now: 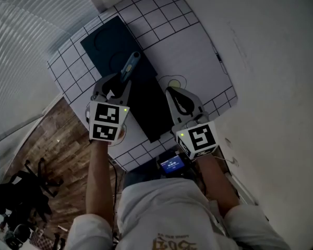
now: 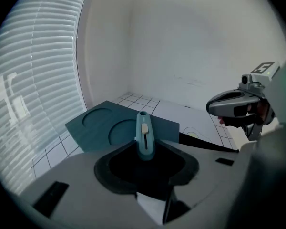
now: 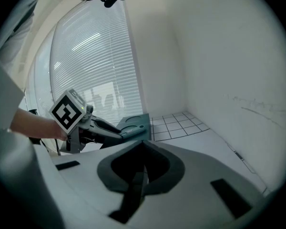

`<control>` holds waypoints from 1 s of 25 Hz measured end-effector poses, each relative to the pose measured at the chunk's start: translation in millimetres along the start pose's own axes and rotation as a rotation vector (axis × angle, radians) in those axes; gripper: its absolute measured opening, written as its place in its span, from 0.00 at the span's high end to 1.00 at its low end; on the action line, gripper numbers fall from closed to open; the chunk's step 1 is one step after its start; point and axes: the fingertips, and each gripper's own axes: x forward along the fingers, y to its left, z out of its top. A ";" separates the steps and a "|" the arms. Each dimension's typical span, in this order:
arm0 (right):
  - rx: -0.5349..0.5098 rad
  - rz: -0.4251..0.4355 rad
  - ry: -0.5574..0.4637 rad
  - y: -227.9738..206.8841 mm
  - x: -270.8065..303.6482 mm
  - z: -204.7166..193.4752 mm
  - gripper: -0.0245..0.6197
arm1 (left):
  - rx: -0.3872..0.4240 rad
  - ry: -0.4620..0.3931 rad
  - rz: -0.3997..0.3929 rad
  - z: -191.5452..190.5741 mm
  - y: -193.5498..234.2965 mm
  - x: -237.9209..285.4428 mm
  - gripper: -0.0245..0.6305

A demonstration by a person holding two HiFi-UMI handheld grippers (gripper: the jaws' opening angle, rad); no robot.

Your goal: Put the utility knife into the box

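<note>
— Appearance of the utility knife (image 2: 145, 136)?
— Slim teal body with rounded edges. Pale slider set in a slot along the upper face. Small round opening at the far end.
— Position against the fingers (image 2: 81, 185)?
— Near end clamped between the tips of the left gripper (image 2: 145, 147), one tip against each side. Remainder projecting toward 12 o'clock in the left gripper view, toward 1 o'clock in the head view.
— Location otherwise?
— Over the dark flat box (image 2: 97, 128) with two round recesses, on the gridded tabletop (image 1: 198, 46). Contact with the box surface not determinable.
— Right gripper (image 3: 142, 144)?
— At 3 o'clock of the left, tips pressed together, nothing between, apart from the knife.
</note>
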 end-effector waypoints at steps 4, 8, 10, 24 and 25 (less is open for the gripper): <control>-0.002 -0.016 -0.005 -3.7 -11.4 2.7 0.95 | -0.028 -0.017 -0.003 1.4 1.0 -5.4 0.77; 0.001 -0.033 -0.005 -9.3 -20.3 1.6 0.95 | -0.041 -0.027 0.006 3.1 2.0 -11.4 0.77; 0.004 -0.036 -0.007 -9.6 -24.2 2.1 0.95 | -0.054 -0.036 0.010 4.2 2.7 -15.5 0.77; -0.015 -0.013 -0.045 -2.3 -48.7 17.1 0.95 | -0.067 -0.084 0.063 18.9 -10.0 -54.7 0.77; -0.020 -0.010 -0.047 -1.3 -50.1 18.3 0.95 | -0.071 -0.086 0.065 18.8 -11.8 -57.0 0.77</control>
